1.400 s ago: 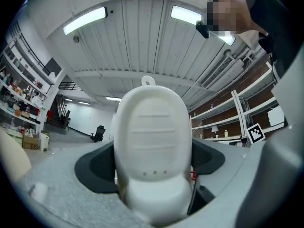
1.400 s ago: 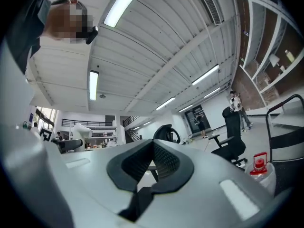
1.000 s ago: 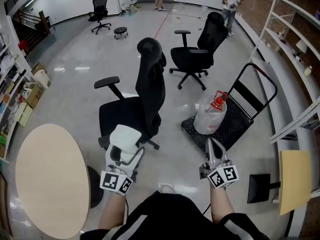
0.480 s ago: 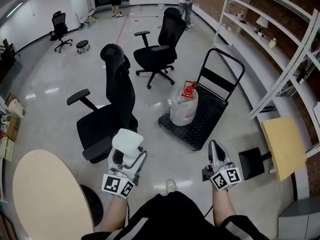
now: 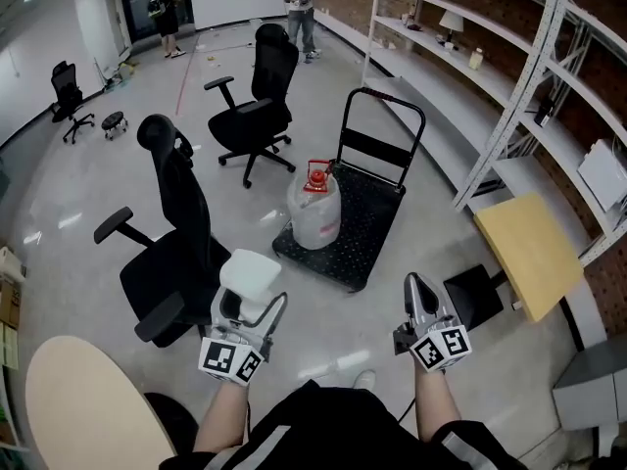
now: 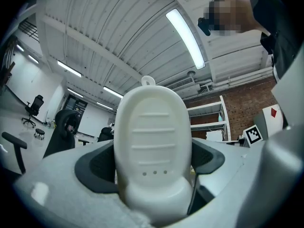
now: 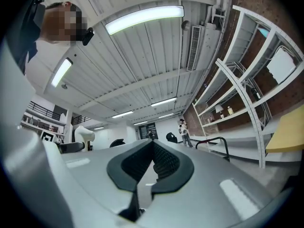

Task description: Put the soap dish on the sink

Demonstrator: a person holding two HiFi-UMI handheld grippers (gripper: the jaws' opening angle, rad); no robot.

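Observation:
A white oval soap dish (image 5: 249, 273) (image 6: 152, 146) with ridges and small drain holes stands between the jaws of my left gripper (image 5: 247, 292) (image 6: 153, 159), which is shut on it at waist height in front of me. In the left gripper view the dish fills the centre and hides what lies beyond the jaws. My right gripper (image 5: 419, 298) (image 7: 153, 161) is shut and holds nothing, its dark pads pressed together. Both grippers point roughly level, out over the floor. No sink shows in any view.
Ahead on the floor stand a black platform trolley (image 5: 355, 225) carrying a clear water jug (image 5: 313, 213), and black office chairs (image 5: 172, 253) (image 5: 257, 98). White shelving (image 5: 490, 86) lines the right wall, with a tan panel (image 5: 533, 253). A round beige table (image 5: 78, 409) is low left. Two people stand far off.
The view has swung to the right: chairs and trolley slid left in the picture, and the shelving and tan panel came further in. Both grippers kept their grip and place before me.

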